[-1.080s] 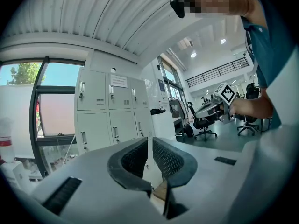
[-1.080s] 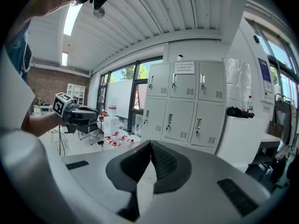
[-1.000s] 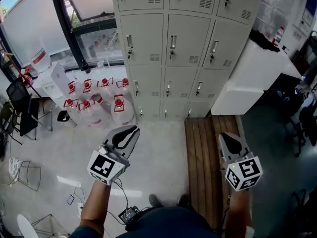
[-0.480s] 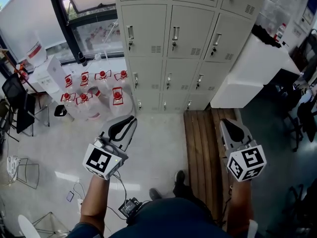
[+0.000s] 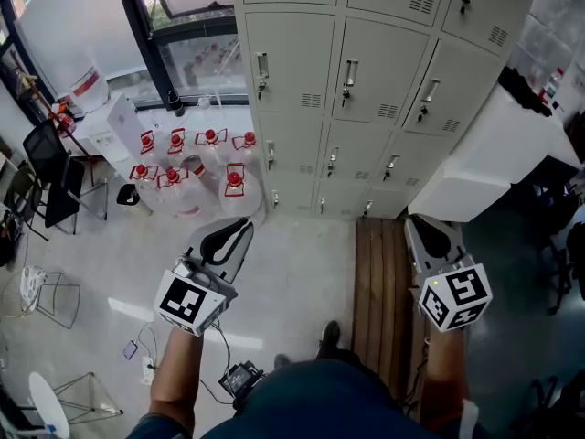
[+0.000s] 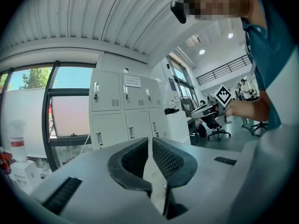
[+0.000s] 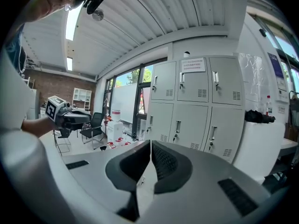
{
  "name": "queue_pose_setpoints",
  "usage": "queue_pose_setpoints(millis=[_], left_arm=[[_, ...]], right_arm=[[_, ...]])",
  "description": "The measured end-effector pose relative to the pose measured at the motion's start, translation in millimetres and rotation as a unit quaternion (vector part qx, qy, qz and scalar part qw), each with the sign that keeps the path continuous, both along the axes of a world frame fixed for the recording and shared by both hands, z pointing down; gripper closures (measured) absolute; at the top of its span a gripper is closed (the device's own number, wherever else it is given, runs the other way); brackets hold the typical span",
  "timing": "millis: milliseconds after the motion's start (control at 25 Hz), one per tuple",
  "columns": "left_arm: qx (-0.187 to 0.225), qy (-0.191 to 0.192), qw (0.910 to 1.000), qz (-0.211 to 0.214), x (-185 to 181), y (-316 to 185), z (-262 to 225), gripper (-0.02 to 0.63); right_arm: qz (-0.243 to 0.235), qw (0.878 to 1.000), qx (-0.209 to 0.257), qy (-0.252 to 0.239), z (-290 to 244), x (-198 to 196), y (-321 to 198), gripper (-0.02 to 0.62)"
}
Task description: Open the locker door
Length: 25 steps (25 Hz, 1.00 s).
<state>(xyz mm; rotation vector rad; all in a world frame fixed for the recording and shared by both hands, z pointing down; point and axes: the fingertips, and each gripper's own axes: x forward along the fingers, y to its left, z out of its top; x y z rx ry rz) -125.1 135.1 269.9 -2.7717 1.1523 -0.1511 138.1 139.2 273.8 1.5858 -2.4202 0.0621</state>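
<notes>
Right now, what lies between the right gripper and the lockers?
In the head view, only floor: a slatted wooden board, bare where it shows, stretches from under the right gripper to the lockers.

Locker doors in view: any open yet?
All shut. Every locker door in the head view sits flush, no gap showing. The left tongs and right tongs are shut, empty, short of them.

Left claw [image 5: 232, 233] closed, empty; right claw [image 5: 423, 230] closed, empty; both held forward.
</notes>
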Motion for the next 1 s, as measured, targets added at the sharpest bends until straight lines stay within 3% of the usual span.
queue_pose_setpoints(millis=[520, 1000], left_arm=[[-0.01, -0.007, 0.9983, -0.058, 25.9, -67.8, 2.2, 0.562], [-0.011, -0.026, 0.9971, -0.07, 77.1, -111.0, -1.0, 0.561]], right_arm=[[-0.057, 0.998, -0.005, -0.01, 5.2, 21.4, -103.5, 0.558], [-0.082, 0.996, 0.003, -0.018, -0.3, 66.2, -155.3, 0.558]])
